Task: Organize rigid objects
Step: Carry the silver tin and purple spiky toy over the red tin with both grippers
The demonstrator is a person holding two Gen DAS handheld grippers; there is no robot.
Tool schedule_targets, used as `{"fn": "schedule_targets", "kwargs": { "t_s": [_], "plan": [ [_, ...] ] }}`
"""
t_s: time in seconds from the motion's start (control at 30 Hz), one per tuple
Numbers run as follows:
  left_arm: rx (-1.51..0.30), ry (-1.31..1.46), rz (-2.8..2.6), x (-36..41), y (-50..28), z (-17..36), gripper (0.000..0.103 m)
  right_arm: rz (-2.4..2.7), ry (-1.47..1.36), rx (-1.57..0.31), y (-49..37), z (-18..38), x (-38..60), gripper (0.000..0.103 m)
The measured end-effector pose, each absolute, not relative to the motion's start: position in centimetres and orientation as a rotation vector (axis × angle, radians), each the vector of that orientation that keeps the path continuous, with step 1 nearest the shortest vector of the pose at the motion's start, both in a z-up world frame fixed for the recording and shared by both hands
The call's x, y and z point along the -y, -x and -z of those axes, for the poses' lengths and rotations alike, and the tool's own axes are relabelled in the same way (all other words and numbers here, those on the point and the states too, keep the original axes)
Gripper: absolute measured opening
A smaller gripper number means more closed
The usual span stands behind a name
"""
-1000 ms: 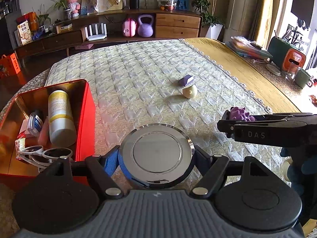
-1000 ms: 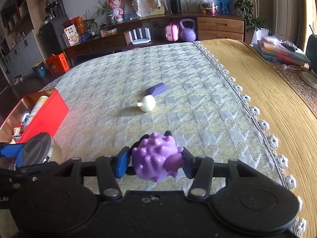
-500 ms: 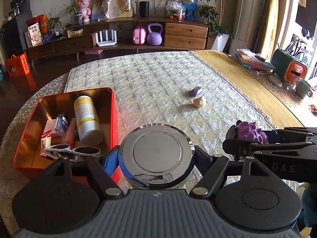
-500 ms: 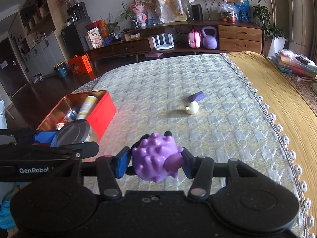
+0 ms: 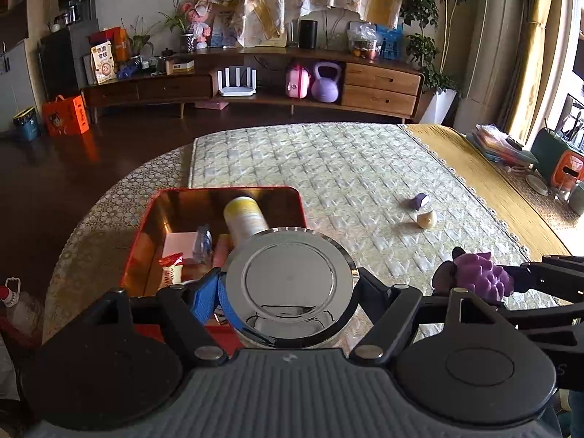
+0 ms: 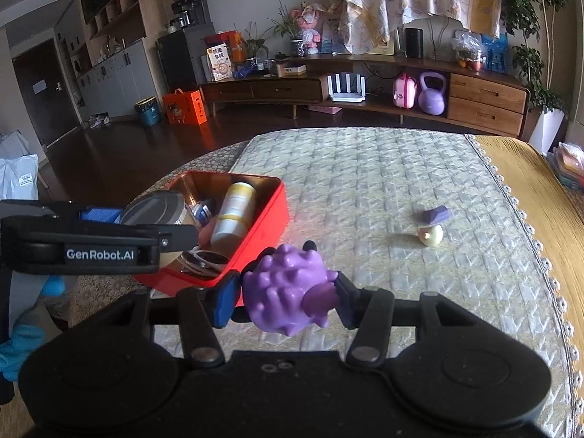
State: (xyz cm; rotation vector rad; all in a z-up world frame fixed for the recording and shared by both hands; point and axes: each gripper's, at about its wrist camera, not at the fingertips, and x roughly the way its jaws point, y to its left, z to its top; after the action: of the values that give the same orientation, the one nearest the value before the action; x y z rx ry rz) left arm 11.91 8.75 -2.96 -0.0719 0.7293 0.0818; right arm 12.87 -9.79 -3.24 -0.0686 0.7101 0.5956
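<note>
My left gripper (image 5: 290, 292) was clamped on a round silver tin (image 5: 290, 284), which hung over the near right corner of the red box (image 5: 146, 226) at the left of the quilted table (image 5: 346, 168). My right gripper (image 6: 288, 292) was closed on a spiky purple toy (image 6: 286, 286), held above the table just right of the box's (image 6: 266, 215) near end. In the box lay a white bottle (image 6: 233, 211) and sunglasses (image 6: 200, 261), while far to the right a purple block (image 6: 432, 214) and a cream ball (image 6: 430, 235) sat touching on the table (image 6: 365, 168).

Glossy metal lid (image 5: 290, 284), knobbly purple plastic toy (image 6: 288, 288), quilted cloth bedspread (image 5: 328, 168).
</note>
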Motion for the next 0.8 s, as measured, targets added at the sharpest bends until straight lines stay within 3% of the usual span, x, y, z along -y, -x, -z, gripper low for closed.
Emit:
{"fn": "schedule_targets", "kwargs": {
  "t_s": [0.33,0.8],
  "plan": [
    [-0.708,0.066,-0.173,-15.0,-14.0,1.5,0.077,-0.621,0.107,-0.696,-14.0,2.9,5.2,0.053],
    [-0.726,0.067,-0.190,-18.1,-19.3,3.9,0.077,-0.679,0.183,-0.681,-16.7,5.0,-1.0,0.053]
  ]
}}
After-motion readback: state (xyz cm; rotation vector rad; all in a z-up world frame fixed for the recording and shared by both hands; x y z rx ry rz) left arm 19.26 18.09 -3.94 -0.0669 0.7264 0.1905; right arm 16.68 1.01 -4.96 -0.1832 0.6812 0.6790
